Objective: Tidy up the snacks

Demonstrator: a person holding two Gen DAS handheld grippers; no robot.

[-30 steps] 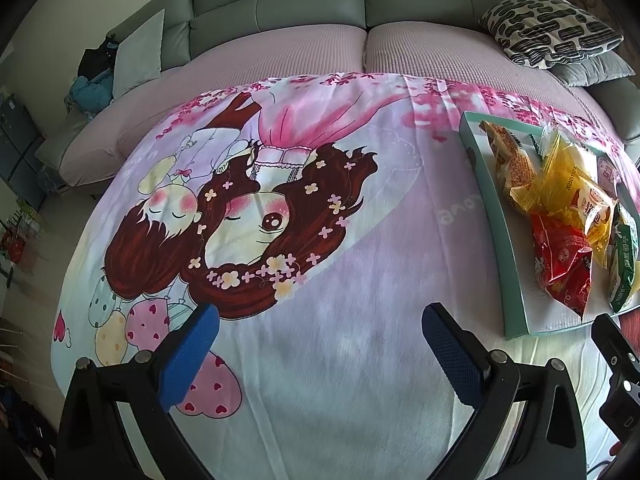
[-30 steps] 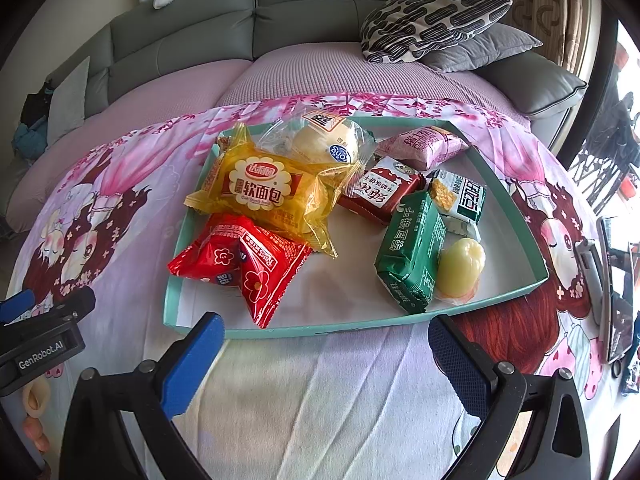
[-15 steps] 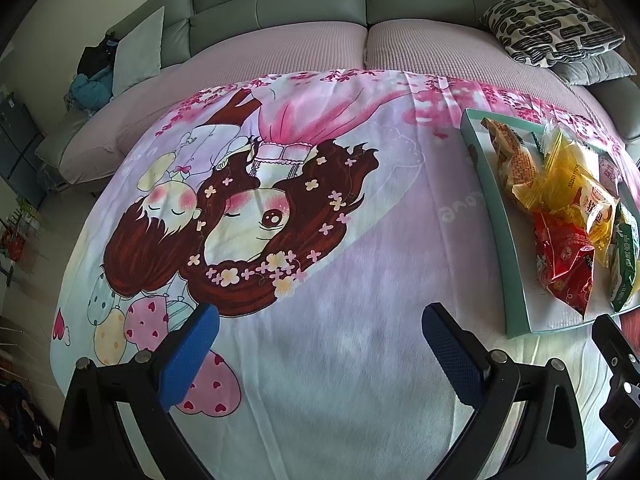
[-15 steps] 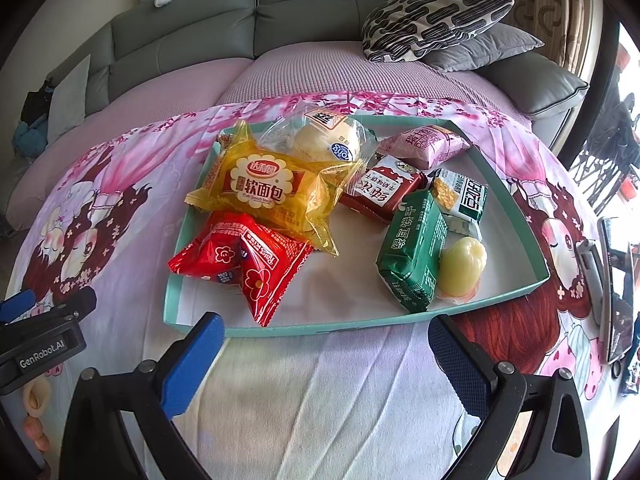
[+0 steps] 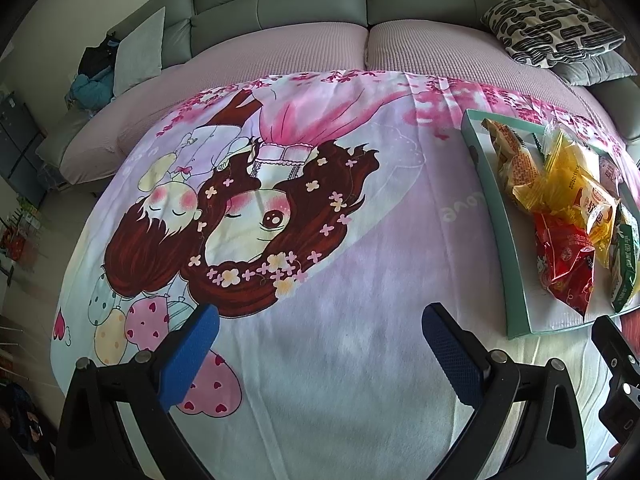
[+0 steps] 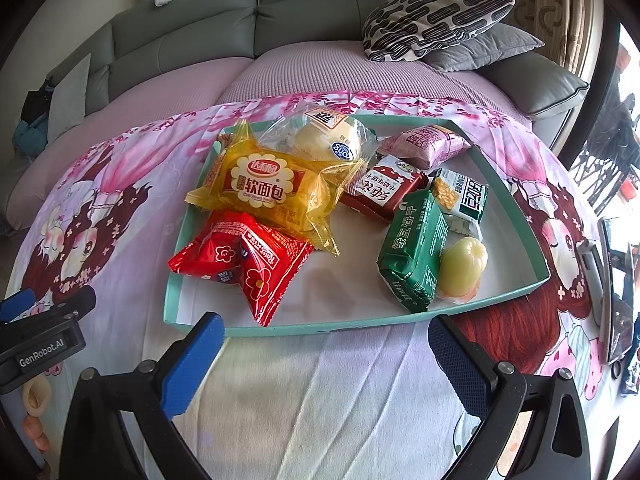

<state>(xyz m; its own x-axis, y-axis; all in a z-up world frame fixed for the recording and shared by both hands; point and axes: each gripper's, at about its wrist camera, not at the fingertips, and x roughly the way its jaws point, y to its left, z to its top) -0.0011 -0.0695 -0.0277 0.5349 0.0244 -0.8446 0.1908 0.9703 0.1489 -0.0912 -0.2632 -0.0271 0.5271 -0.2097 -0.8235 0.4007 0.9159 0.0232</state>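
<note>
Left gripper (image 5: 320, 344): your jaws stand wide apart with nothing between them, above the cartoon-print blanket (image 5: 320, 240), well left of the teal tray (image 5: 494, 240).
Right gripper (image 6: 322, 354): your jaws are spread wide and hold nothing; they hover just in front of the tray's (image 6: 320, 329) near rim.
Tray: it lies on the blanket (image 6: 320, 392), and every snack sits inside it.
Red packet (image 6: 244, 260): at the tray's near left corner, its tip close to the near rim.
Yellow bread bag (image 6: 268, 188): just behind the red packet, overlapping it.
Clear bun bag (image 6: 320, 136): at the tray's far side, leaning on the yellow bag.
Green biscuit pack (image 6: 414, 250): near right part of the tray, touching the pale yellow jelly cup (image 6: 462, 266).
Dark red pack (image 6: 382, 192): tray's middle, behind the green pack.
Pink pack (image 6: 426, 146): far right corner of the tray.
Sofa (image 6: 320, 20): behind the tray, carrying a patterned cushion (image 6: 432, 20).
</note>
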